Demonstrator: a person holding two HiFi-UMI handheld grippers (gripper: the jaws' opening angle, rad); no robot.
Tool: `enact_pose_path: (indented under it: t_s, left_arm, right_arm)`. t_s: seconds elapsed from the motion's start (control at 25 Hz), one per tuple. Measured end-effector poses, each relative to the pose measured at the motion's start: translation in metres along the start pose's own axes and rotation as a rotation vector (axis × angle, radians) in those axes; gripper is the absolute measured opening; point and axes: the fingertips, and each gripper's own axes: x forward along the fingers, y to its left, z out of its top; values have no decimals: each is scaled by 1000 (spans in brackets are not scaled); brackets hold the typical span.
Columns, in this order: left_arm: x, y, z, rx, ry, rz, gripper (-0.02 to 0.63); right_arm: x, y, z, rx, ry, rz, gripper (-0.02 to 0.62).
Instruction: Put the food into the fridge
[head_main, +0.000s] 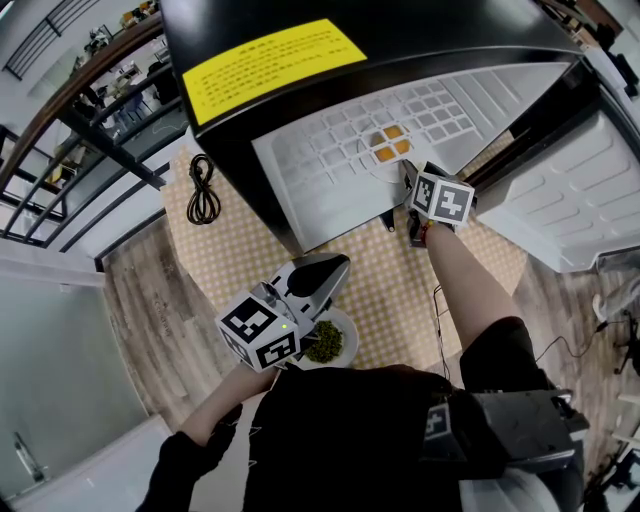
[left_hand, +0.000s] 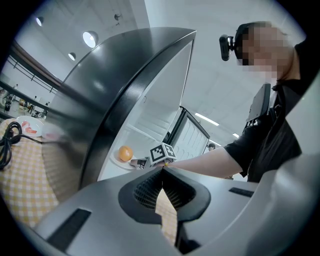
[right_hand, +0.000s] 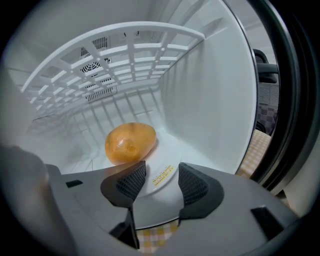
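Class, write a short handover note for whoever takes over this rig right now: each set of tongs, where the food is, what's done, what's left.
Left tongs: shut, empty, by the white plate of green food on the yellow checked tablecloth.
Right tongs: open, pads either side of the rim of the white plate of round orange food, not pressing.
Done: orange plate rests inside the black fridge.
Left: withdraw the right tongs, load the green plate, probably close the white-lined door.
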Motion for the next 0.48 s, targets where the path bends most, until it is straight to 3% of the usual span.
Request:
enact_pose_path:
  t_s: [0.24, 0.48]
  left_arm:
    - [-2, 1, -1, -3, -5, 5, 12]
    - [-5, 3, 0, -3, -11, 11, 12]
  right_arm:
    - [0, -1, -1, -32, 14, -26, 213]
    - [1, 1, 2, -139, 21, -41, 219]
